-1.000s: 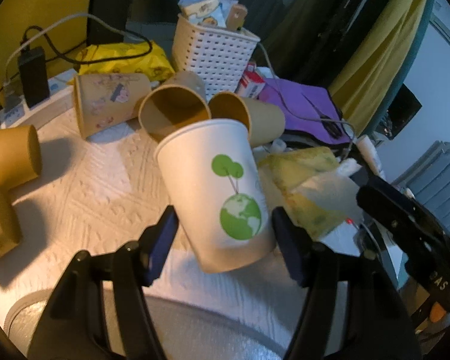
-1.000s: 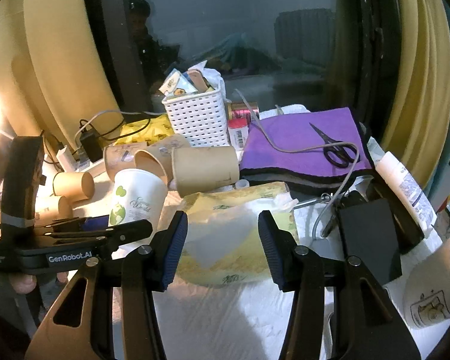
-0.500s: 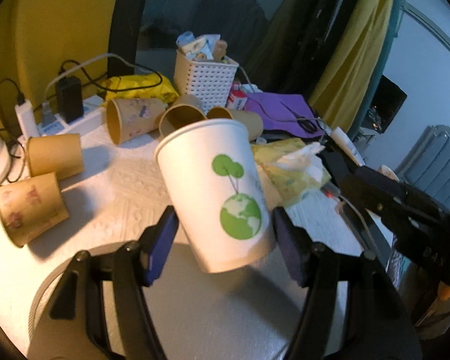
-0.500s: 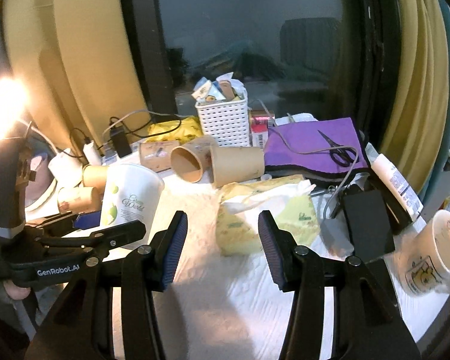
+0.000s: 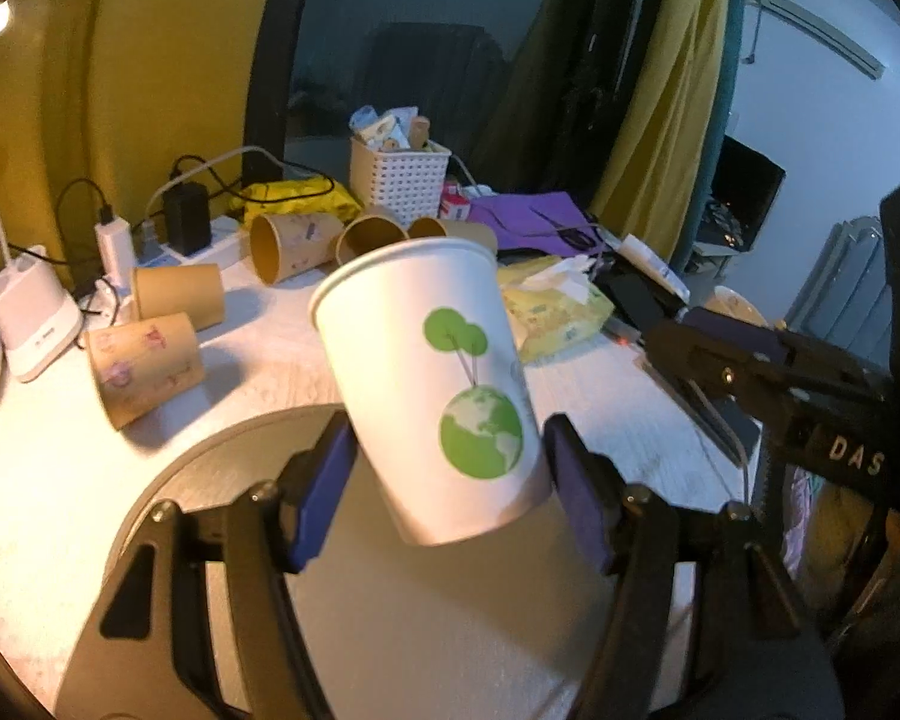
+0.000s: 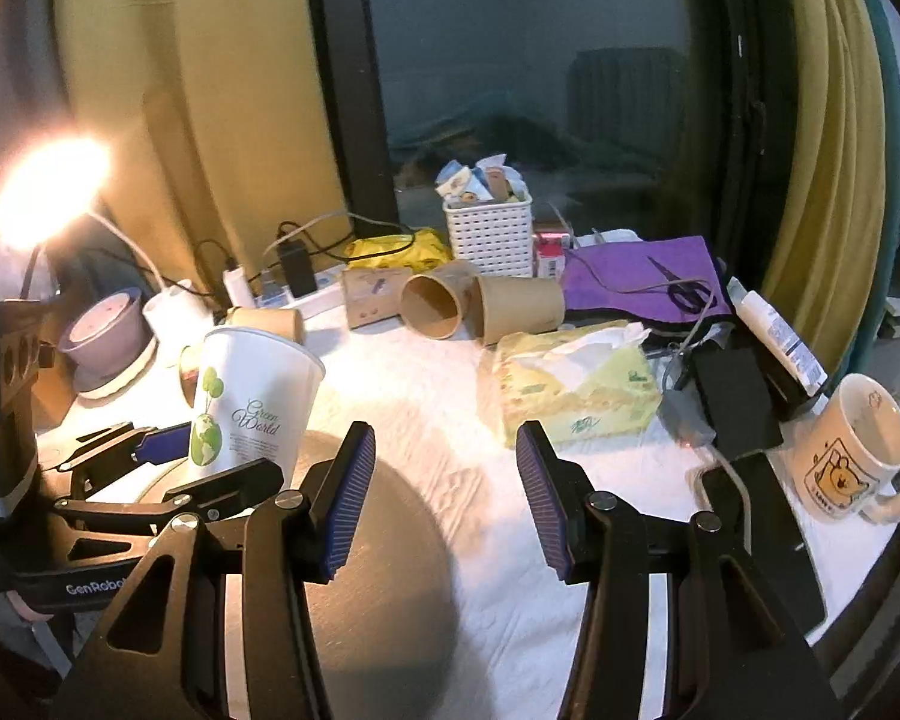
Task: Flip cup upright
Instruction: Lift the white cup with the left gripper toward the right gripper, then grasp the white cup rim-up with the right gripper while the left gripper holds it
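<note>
The left tool point(image 5: 444, 480) has its two blue pads closed against the lower wall of the white paper cup point(image 5: 432, 378), which we see raised clear of the tabletop point(image 5: 270, 372), mouth up and leaning a little to one side, above the grey round mat point(image 5: 222, 462); the right tool point(image 6: 444, 498) stands wide apart with nothing between its pads. We judge the cup light, thin-walled and easily crushed, its printed skin fairly slick, so a gentle pinch low on the wall, near the stiffer base ring, seems the safest hold; squeezing near the open rim would likely ovalise it. We cannot see inside the cup, though it appears to be empty. Behind it, several brown paper cups point(image 5: 177, 294) lie on their sides, their visible mouths showing nothing within. The white lattice basket point(image 6: 489, 234) holds small packets and sachets standing on end. At the right edge, a ceramic mug point(image 6: 852, 450) with a bear print stands upright; its interior looks empty. A yellow tissue pack point(image 6: 576, 384) lies open, with a sheet pulled up from its slot.
</note>
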Action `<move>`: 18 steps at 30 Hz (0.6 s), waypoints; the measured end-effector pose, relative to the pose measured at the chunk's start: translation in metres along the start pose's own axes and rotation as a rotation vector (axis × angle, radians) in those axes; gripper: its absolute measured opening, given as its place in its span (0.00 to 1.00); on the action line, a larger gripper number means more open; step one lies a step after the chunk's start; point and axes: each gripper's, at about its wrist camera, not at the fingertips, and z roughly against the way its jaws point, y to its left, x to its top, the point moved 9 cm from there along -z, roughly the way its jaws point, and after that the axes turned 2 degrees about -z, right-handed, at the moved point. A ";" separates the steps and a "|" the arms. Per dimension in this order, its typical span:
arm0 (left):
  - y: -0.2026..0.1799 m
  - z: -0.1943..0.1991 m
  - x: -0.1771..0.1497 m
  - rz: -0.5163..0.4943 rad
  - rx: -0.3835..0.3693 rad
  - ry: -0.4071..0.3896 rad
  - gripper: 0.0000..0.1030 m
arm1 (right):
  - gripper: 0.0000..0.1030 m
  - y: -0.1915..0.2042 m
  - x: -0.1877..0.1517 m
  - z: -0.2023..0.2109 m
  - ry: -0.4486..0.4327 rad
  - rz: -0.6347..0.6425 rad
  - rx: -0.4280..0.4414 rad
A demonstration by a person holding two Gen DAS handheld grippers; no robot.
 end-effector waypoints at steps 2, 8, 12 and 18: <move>-0.001 0.010 -0.008 -0.011 0.008 -0.010 0.64 | 0.50 0.007 -0.004 0.006 0.000 -0.002 0.012; -0.006 0.034 -0.033 -0.044 0.034 -0.040 0.64 | 0.50 0.024 -0.019 0.024 0.000 -0.005 0.039; -0.014 0.048 -0.054 -0.073 0.046 -0.059 0.64 | 0.50 0.038 -0.033 0.035 0.010 -0.004 0.070; -0.023 0.072 -0.083 -0.110 0.061 -0.110 0.64 | 0.50 0.062 -0.056 0.054 0.027 -0.014 0.148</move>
